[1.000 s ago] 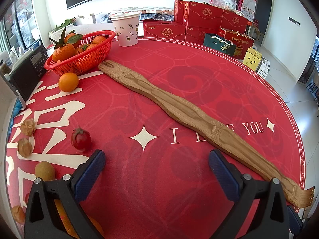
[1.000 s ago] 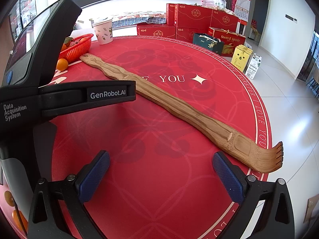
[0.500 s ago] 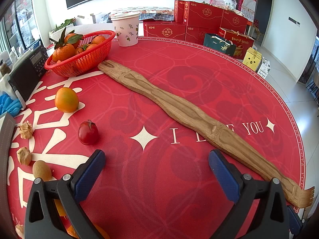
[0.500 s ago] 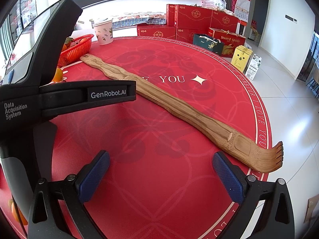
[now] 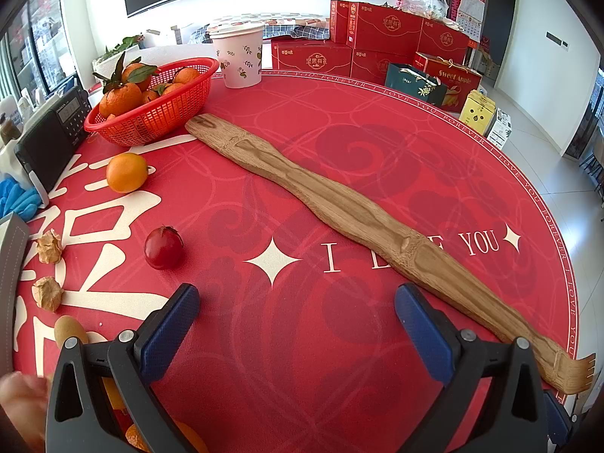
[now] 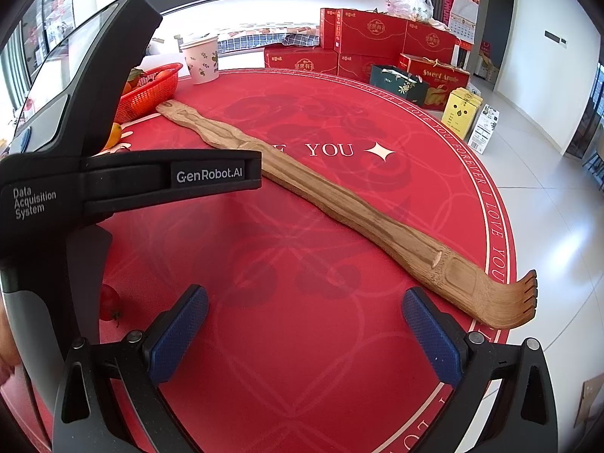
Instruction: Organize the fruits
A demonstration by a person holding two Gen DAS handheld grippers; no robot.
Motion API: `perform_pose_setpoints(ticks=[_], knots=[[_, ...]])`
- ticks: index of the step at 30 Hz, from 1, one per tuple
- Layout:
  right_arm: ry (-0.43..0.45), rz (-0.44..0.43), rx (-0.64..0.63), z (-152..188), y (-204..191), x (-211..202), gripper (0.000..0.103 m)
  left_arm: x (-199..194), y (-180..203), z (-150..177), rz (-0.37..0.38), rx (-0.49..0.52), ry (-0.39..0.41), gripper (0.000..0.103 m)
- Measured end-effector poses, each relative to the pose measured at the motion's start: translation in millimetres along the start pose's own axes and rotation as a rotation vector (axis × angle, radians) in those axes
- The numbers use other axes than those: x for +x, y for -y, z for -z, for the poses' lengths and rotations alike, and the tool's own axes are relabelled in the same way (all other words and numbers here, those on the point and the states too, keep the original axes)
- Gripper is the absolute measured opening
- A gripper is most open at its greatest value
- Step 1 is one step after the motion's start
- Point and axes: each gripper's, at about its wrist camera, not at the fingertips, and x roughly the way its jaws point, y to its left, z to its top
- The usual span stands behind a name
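A red basket (image 5: 158, 117) with several oranges stands at the back left of the red table. A loose orange (image 5: 126, 172), a red tomato-like fruit (image 5: 163, 247), two papery husked fruits (image 5: 49, 246) and a kiwi (image 5: 68, 330) lie on the left. More oranges (image 5: 139, 436) show under my left gripper. My left gripper (image 5: 298, 319) is open and empty, right of the tomato. My right gripper (image 6: 305, 321) is open and empty over bare cloth. The left gripper's black body (image 6: 75, 188) fills the left of the right wrist view.
A long wooden back scratcher (image 5: 362, 222) lies diagonally across the table. A paper cup (image 5: 238, 56) stands behind the basket. A black radio (image 5: 53, 132) and a blue cloth (image 5: 15, 196) sit at the left edge. Red gift boxes (image 5: 385, 34) stand beyond the table.
The left wrist view has shifted: the loose orange, tomato and husked fruits now sit further right and nearer its centre. The right gripper has barely moved. Both stay open.
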Motion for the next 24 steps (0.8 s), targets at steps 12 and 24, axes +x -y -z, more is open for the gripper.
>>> perform_pose_setpoints(ticks=[12,24], knots=[[0.002,0.0,-0.003,0,-1,0,0.103,0,0,0,0.0,0.0,0.0,0.103],[0.005,-0.004,-0.007,0,-1,0,0.103,-68,-32,8,-0.014,0.0,0.185,0.103]])
